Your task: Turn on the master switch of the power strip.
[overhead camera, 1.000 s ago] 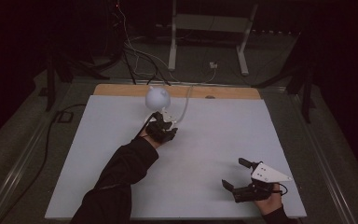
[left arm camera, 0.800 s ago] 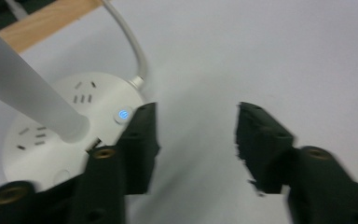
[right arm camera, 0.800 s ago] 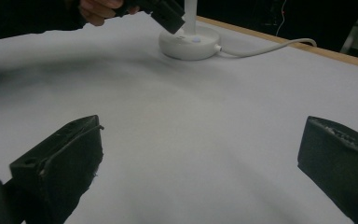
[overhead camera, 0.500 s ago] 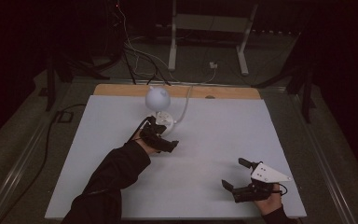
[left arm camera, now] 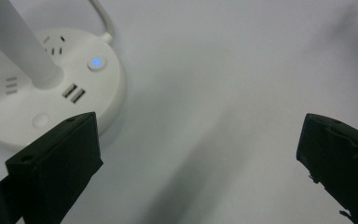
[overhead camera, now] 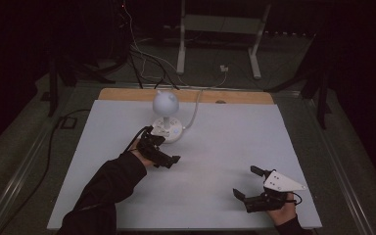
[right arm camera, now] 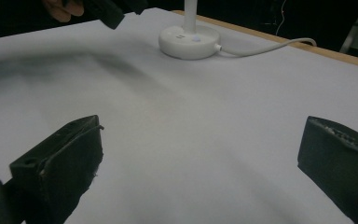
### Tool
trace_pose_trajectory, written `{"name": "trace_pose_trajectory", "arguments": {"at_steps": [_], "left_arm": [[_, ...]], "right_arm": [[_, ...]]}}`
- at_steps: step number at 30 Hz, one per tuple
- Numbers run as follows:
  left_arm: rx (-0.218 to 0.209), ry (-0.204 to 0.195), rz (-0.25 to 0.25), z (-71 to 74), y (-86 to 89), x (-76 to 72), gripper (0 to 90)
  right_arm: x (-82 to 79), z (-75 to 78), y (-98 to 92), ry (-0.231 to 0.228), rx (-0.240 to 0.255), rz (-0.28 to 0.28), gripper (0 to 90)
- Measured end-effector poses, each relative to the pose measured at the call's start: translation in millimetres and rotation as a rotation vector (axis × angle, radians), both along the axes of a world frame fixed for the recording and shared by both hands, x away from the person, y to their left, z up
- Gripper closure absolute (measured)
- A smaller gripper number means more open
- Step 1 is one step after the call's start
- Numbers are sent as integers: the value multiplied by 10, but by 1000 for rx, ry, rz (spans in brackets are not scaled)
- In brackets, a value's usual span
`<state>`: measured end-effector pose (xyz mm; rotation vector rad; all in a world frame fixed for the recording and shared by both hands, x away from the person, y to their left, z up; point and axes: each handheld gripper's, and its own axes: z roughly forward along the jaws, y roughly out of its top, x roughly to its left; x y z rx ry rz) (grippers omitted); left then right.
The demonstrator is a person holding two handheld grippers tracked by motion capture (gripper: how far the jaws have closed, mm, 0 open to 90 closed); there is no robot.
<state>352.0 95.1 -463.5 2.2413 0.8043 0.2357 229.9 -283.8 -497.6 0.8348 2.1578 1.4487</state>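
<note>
Now my left gripper (overhead camera: 169, 157), jaws just opened wide and empty, sits beside the round white lamp-and-socket base (left arm camera: 51, 88) to leave its lit button (left arm camera: 96, 62) free, while my right gripper (overhead camera: 247, 186) waits wide open too.

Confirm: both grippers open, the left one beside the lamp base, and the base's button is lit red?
Not red: the button on the lamp base glows blue, as the left gripper view shows. The left gripper and right gripper are open, as stated.
</note>
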Motion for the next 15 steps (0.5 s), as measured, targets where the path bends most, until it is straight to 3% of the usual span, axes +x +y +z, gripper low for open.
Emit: {"name": "trace_pose_trajectory", "arguments": {"at_steps": [8,15], "left_arm": [[27,2,-20,-44,166,-122,3],[7,26,-31,-72,326,-213,3]], "right_arm": [[1,-2,9,0,-7,2,0],[1,-2,16,1,-7,3,0]]}}
